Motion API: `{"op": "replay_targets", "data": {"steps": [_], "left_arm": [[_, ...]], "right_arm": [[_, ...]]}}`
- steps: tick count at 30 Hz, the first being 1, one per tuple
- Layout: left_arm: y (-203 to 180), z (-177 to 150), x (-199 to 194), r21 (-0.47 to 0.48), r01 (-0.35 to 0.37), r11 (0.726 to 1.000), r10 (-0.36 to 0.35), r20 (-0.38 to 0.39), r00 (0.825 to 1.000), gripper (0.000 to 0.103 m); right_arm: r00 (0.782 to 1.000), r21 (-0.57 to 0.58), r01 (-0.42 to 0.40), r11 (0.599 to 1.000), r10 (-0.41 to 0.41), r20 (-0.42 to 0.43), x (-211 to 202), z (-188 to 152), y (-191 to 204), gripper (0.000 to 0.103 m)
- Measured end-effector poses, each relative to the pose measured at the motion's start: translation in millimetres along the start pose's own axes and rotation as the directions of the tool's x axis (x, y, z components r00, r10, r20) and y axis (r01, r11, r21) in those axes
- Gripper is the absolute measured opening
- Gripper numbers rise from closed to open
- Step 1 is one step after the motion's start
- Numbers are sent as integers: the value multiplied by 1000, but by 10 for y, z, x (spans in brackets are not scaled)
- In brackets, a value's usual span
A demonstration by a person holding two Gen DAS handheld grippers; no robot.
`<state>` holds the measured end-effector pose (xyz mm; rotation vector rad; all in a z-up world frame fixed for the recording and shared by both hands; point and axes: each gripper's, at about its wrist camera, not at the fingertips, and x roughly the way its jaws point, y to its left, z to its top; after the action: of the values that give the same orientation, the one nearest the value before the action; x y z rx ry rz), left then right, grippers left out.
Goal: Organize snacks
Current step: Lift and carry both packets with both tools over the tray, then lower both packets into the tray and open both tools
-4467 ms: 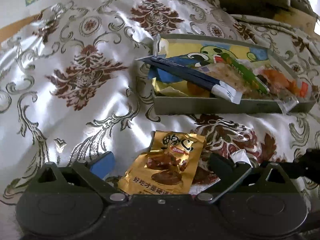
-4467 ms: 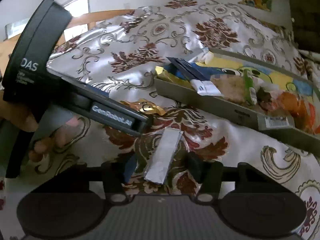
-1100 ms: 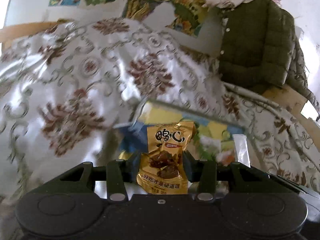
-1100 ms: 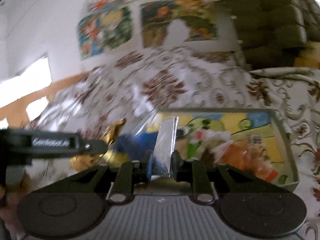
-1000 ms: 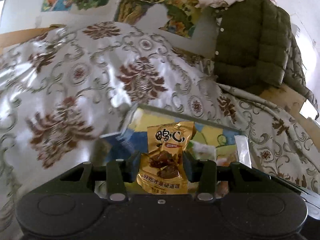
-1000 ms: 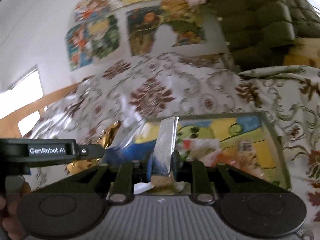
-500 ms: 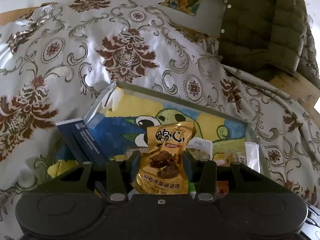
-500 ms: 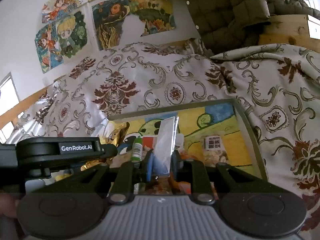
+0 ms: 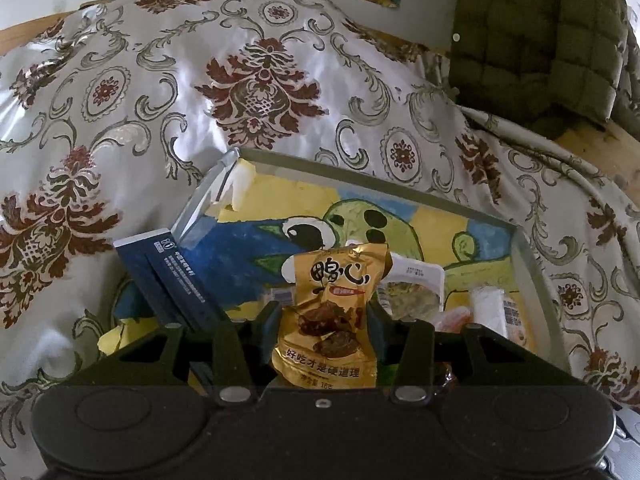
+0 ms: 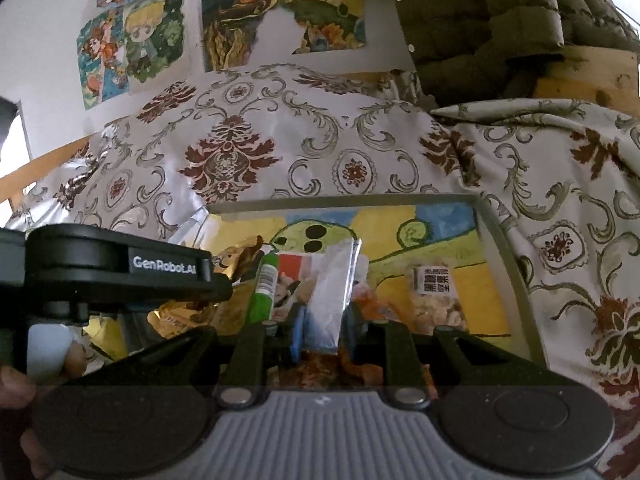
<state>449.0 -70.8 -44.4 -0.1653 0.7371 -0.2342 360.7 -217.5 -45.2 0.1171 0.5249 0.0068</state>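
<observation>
While both hands hover over the tray (image 9: 532, 280), each tool carries one snack, and the risk lies in how the two are let go. The left gripper (image 9: 324, 320) is about half closed on the gold packet (image 9: 338, 312), which stands upright between its jaws at the lower centre of the left wrist view, above the painted tray floor. The right gripper (image 10: 323, 334) is nearly shut around the thin silver packet (image 10: 332, 292), at the lower centre of the right wrist view; its jaws have just been opening a little, with the silver packet between them, so that grip may already be loosening. The tray sits on a slippery-looking patterned cloth (image 9: 256, 80) and is already crowded: a dark blue box (image 9: 168, 276) leans over its left rim, and a green tube (image 10: 266, 284) and clear bags (image 10: 434, 292) cover much of its near part. If the gold packet drops from this height onto the leaning box or the pile, it could probably slide off and over the low rim onto the cloth. The silver packet is light and flat, so it might flutter, land on edge or catch on a jaw. The two tools also sit close together, with the left one crossing the left side of the right wrist view, so a sideways move could knock one against the other or nudge the tray.
</observation>
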Motion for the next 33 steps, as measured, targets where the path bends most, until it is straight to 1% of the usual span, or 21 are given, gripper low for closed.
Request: {"op": "replay_targets", "data": {"steps": [2, 3, 6, 7, 9, 12, 13, 18, 19, 20, 21, 22, 24, 26, 28, 32, 33], "left_arm": [[6, 0, 2, -2, -1, 1000, 1, -4, 1000, 48], [12, 1, 2, -7, 0, 1000, 0, -5, 1000, 48], [23, 0, 0, -15, 8, 1000, -8, -7, 1000, 51], [24, 2, -2, -17, 8, 1000, -8, -10, 1000, 52], [28, 9, -20, -25, 11, 1000, -12, -5, 1000, 54], [27, 36, -62, -36, 31, 999, -30, 7, 1000, 56], [19, 45, -77, -36, 33, 999, -33, 10, 999, 58], [-16, 89, -231, -46, 30, 998, -28, 45, 999, 67], [-24, 101, -281, -48, 29, 998, -26, 59, 998, 73], [-31, 110, -327, -47, 23, 999, -20, 70, 997, 81], [-42, 117, -380, -46, 12, 999, -8, 84, 996, 85], [-57, 117, -450, -43, -2, 999, 7, 105, 994, 88], [-76, 110, -599, -29, -28, 999, 32, 143, 989, 93], [-79, 94, -749, -25, -62, 998, 66, 178, 982, 101], [-64, 79, -901, -26, -92, 995, 95, 208, 973, 102], [-41, 21, -1222, -25, -121, 992, 123, 249, 961, 102], [-45, -4, -1323, -19, -136, 990, 137, 258, 956, 102]], "right_arm": [[1000, -9, 2, 1000, -2, -5, 11, -5, 13, 25], [1000, -9, 2, 1000, -3, -12, 19, -7, 12, 28], [1000, -5, 11, 1000, -11, -20, 29, -8, 9, 30], [1000, -5, 13, 1000, -13, -19, 28, -2, 5, 32], [1000, -7, 20, 1000, -20, -9, 7, 17, 6, 42], [1000, -9, 25, 1000, -25, 11, -41, 53, -8, 48], [1000, -7, 26, 1000, -26, 17, -60, 63, -14, 49], [999, 7, 37, 999, -37, 40, -144, 129, -64, 61], [998, 10, 40, 999, -40, 47, -173, 153, -73, 62], [997, 13, 44, 999, -44, 58, -209, 181, -83, 66], [996, 15, 47, 999, -47, 71, -248, 206, -92, 71], [995, 17, 49, 999, -50, 85, -291, 233, -100, 73], [992, 21, 53, 998, -55, 111, -384, 281, -120, 83], [989, 24, 64, 998, -67, 132, -482, 322, -136, 87], [986, 27, 73, 997, -76, 145, -583, 352, -154, 89], [982, 38, 62, 997, -68, 176, -823, 408, -187, 102], [980, 38, 60, 997, -67, 185, -881, 422, -187, 103]]}}
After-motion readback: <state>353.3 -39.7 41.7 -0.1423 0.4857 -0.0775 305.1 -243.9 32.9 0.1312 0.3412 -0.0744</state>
